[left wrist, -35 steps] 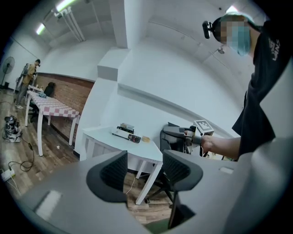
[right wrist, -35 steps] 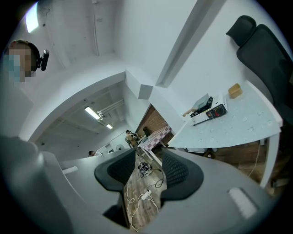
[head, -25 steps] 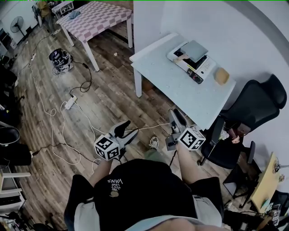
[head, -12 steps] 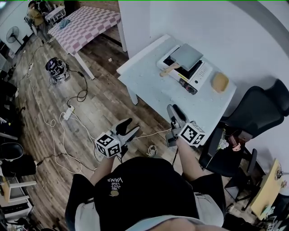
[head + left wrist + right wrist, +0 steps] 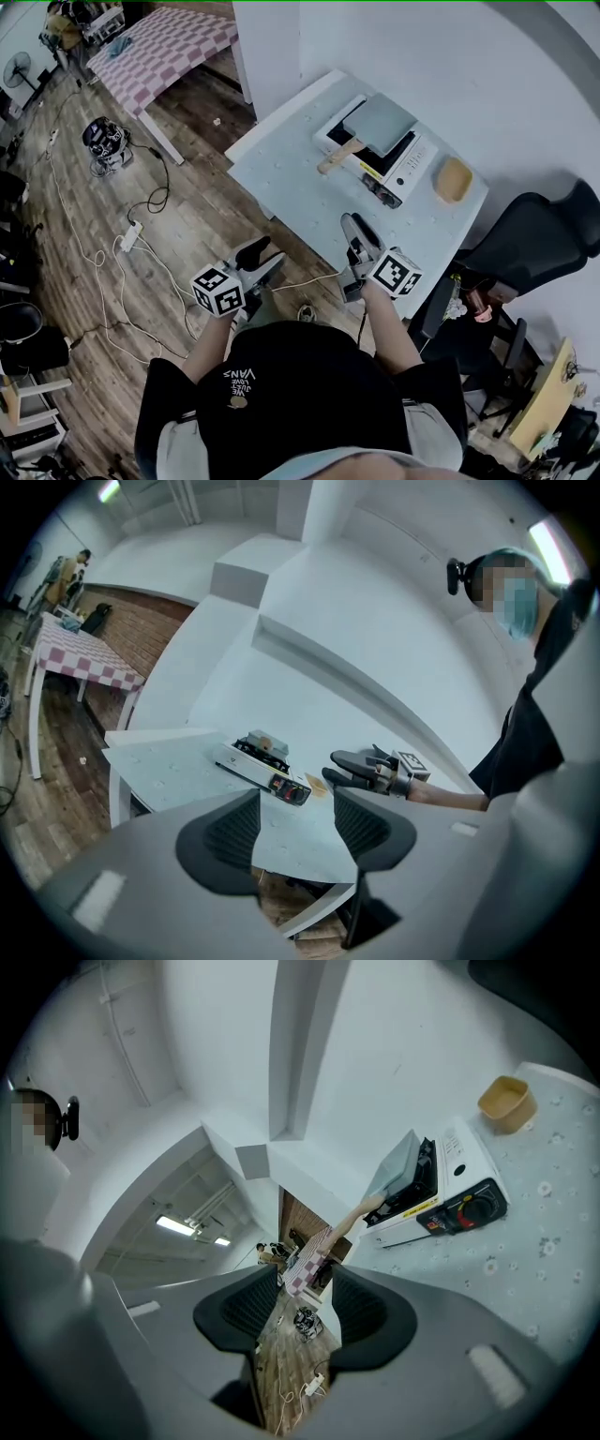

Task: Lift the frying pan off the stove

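Note:
A square grey frying pan [image 5: 380, 124] with a wooden handle [image 5: 337, 157] sits on a white portable stove [image 5: 398, 167] at the far side of a pale table [image 5: 291, 178]. My right gripper [image 5: 356, 230] hovers open over the table's near edge, well short of the stove. My left gripper [image 5: 261, 255] is open over the floor, left of the table. The right gripper view shows the pan [image 5: 398, 1171] and stove [image 5: 459, 1199] up and to the right of its empty jaws [image 5: 305, 1307]. In the left gripper view, the stove [image 5: 262, 761] lies beyond the empty jaws [image 5: 295, 822].
A tan bowl [image 5: 453, 180] stands on the table right of the stove. A black office chair [image 5: 534, 234] is at the table's right end. Cables and a power strip [image 5: 128, 234] lie on the wooden floor, with a checkered table [image 5: 159, 47] further off.
The table and stove have come closer and shifted left in the head view. Both grippers have moved toward the table, and the right one now reaches its near edge. Jaws unchanged.

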Motion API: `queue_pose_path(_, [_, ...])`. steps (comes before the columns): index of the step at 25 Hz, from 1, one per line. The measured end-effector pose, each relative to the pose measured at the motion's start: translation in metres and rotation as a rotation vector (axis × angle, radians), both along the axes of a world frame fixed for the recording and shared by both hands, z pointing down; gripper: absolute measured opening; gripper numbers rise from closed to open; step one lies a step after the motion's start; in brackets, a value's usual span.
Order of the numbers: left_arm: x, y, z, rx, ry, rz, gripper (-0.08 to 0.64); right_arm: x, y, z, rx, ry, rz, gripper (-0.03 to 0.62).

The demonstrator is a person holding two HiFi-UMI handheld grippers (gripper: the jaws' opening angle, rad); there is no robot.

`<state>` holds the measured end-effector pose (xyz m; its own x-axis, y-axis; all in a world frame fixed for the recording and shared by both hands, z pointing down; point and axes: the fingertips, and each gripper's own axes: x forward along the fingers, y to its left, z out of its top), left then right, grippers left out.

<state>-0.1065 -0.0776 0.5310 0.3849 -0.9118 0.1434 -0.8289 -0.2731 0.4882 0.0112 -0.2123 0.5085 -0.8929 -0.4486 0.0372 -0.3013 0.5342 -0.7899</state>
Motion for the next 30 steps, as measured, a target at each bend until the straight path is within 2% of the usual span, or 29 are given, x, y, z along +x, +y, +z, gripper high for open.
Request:
queue_pose_path(5, [-0.018,-0.037,0.002,0.009,0.055,0.064,0.238,-0.011,-0.022,0.006,-0.029,-0.024,0.043,0.173])
queue_pose_path(16, [-0.018,-0.14,0.002,-0.061,0.138,0.4,0.266,-0.036,-0.084,0.0,-0.079,-0.112,0.197,0.175])
queue_pose_path(19, [-0.017,-0.159,0.005,-0.087,0.15,0.467,0.272,-0.045,-0.096,0.002,-0.067,-0.115,0.205,0.175])
queue_pose_path(24, [-0.016,-0.188,0.01,-0.134,0.156,0.564,0.276,-0.056,-0.119,0.011,-0.098,-0.105,0.199,0.175])
queue_pose_path(27, [-0.012,-0.198,0.011,-0.158,0.175,0.611,0.276,-0.054,-0.129,0.025,-0.207,-0.159,0.247,0.175])
queue_pose_path(28, [-0.012,-0.201,0.011,-0.166,0.183,0.625,0.276,-0.052,-0.132,0.031,-0.244,-0.156,0.27,0.175])
queue_pose_path(30, [-0.012,-0.208,0.011,-0.182,0.201,0.649,0.276,-0.044,-0.136,0.048,-0.338,-0.092,0.333,0.175])
